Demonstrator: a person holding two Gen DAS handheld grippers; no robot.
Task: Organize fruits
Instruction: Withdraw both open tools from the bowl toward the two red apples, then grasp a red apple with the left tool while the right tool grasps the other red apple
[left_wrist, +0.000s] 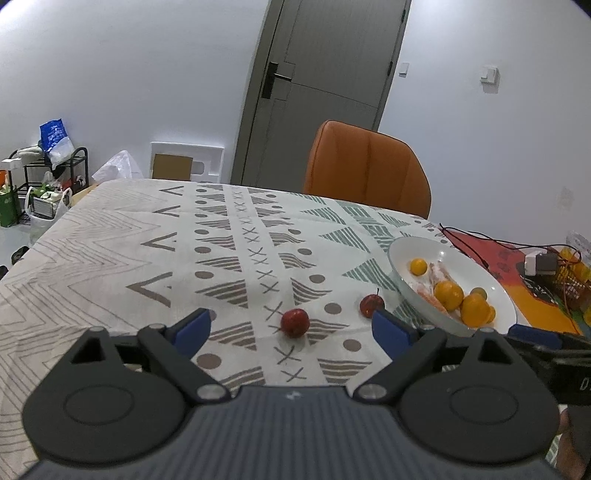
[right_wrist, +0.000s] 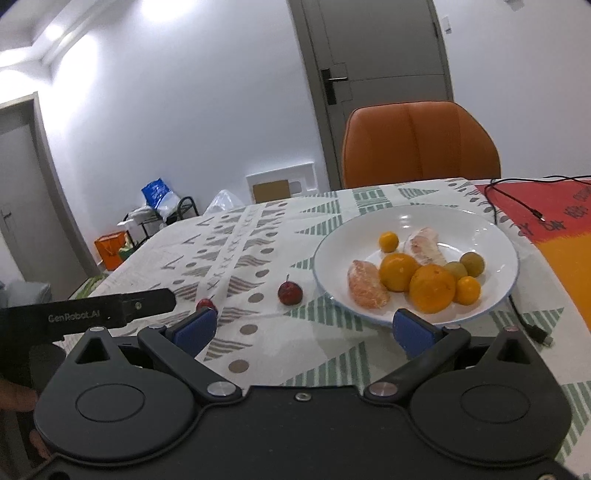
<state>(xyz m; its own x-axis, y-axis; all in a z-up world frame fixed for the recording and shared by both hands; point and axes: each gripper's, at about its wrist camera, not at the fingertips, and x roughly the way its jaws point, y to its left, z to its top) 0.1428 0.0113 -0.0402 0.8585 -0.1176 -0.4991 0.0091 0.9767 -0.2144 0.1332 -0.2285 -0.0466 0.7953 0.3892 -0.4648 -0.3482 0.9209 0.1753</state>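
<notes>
Two small, round, dark red fruits lie loose on a bench covered by a white cloth printed with grey and green triangles, dots and crosses. The nearer red fruit (left_wrist: 294, 322) sits in the open middle of the cloth, directly ahead of the left gripper (left_wrist: 291, 328), whose blue-padded jaws stand wide with nothing between them. That framing suggests this fruit is about to be picked up. The second red fruit (left_wrist: 371, 305), with a thin stem, lies just beside the left rim of a shallow white ceramic plate (right_wrist: 332, 254) but outside it.

The plate rests toward the bench's right side. It already gathers the other fruit: large orange citrus (right_wrist: 431, 283), smaller orange ones, two small greenish-yellow fruits (right_wrist: 472, 263) and two peeled citrus segments (right_wrist: 368, 284), all clustered in its middle. So the plate seems to be the collecting place, and the two red fruits are what is left to bring in.

The right gripper (right_wrist: 309, 328) hangs over the bench's near edge in front of the plate, its jaws also spread wide and empty, probably waiting its turn.

At the bench's right edge a red and orange mat (right_wrist: 554, 218) shows past the cloth, with a black cable (right_wrist: 517, 199) trailing across it. An orange padded chair (right_wrist: 419, 146) stands at the far edge. Behind it are white walls, a grey door (left_wrist: 321, 85) with a dark handle, and, in the far left corner of the room, a low black rack (left_wrist: 55, 170) piled with bags.
</notes>
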